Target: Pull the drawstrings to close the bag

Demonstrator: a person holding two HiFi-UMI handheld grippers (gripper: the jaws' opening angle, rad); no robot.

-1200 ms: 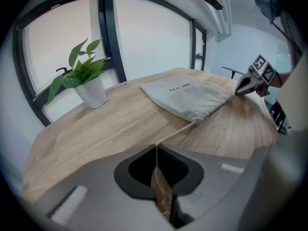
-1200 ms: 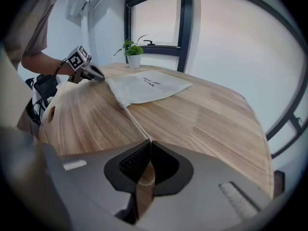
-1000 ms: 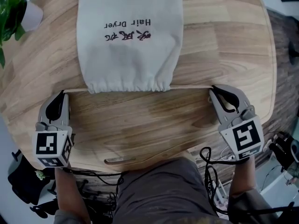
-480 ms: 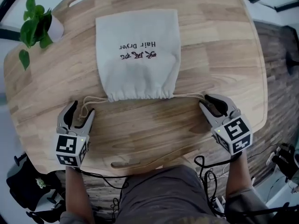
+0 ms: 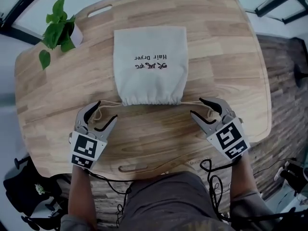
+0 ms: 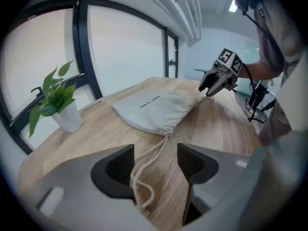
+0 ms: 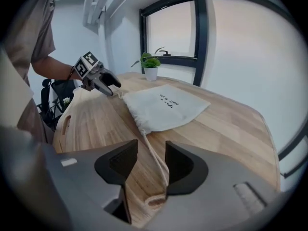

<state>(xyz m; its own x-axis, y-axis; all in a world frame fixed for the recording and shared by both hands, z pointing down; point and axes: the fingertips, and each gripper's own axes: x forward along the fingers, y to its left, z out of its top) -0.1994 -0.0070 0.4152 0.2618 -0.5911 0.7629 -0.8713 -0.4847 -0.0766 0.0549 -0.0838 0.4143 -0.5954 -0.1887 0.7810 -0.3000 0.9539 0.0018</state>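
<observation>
A beige drawstring bag [image 5: 150, 61] with dark print lies flat on the wooden table [image 5: 226, 57], its gathered mouth [image 5: 151, 100] toward me. My left gripper [image 5: 103, 113] stands open at the mouth's left, with the slack left cord [image 6: 144, 177] looped on the wood between its jaws. My right gripper [image 5: 198, 107] has just been opening. It stands open at the mouth's right, and the loose right cord [image 7: 156, 172] lies between its jaws without being pressed. Each gripper view shows the bag [image 6: 154, 110] [image 7: 166, 106] ahead and the other gripper beyond it.
A potted plant [image 5: 62, 28] in a white pot stands at the table's far left corner. Handle slots are cut in the tabletop near me [image 5: 132, 167] and at the far edge [image 5: 100, 9]. Cables [image 5: 211, 170] hang below the near edge.
Both grippers have opened and let go of the cords, which were taut and now lie slack. Both hands have drawn in closer to the bag's mouth.
</observation>
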